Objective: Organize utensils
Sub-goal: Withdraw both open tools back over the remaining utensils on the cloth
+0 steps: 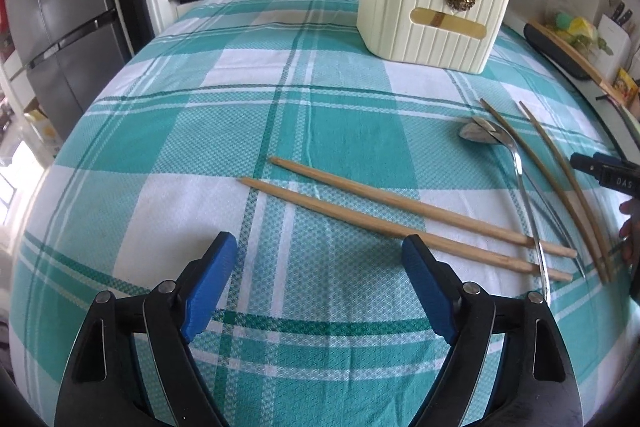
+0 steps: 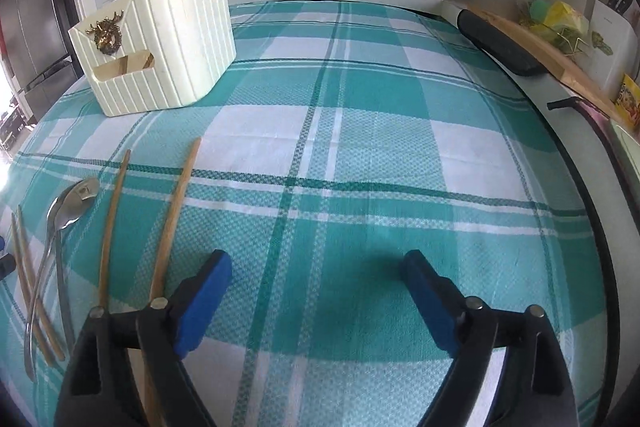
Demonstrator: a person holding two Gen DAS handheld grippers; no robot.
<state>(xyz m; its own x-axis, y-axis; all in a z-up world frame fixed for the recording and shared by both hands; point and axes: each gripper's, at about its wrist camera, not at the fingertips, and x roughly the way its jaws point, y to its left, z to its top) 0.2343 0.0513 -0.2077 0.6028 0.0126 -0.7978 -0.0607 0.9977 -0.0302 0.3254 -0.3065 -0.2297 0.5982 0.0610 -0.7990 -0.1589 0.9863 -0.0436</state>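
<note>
Left tool point(image 1: 320, 263): jaws spread wide, nothing between them, hovering over the checked tablecloth point(image 1: 240, 115) on the table.

Light wooden chopsticks point(image 1: 400, 211): pair lying flat and roughly parallel, at 1 o'clock from the left tool, the nearer stick passing just past its right fingertip point(image 1: 420, 259).

Metal spoon point(image 1: 486, 135): at 2 o'clock from the left tool, bowl away, handle crossing over the butt ends of the light pair.

Dark chopsticks point(image 1: 560, 187): second pair, just right of the spoon; in the right wrist view at 10 o'clock, running under the right tool's left arm.

Right tool point(image 2: 318, 267): jaws wide apart, gripping nothing.

Cream utensil holder point(image 1: 432, 15): upright at 12 to 1 o'clock, well apart from both tools, with what look like chopsticks already inside.
</note>
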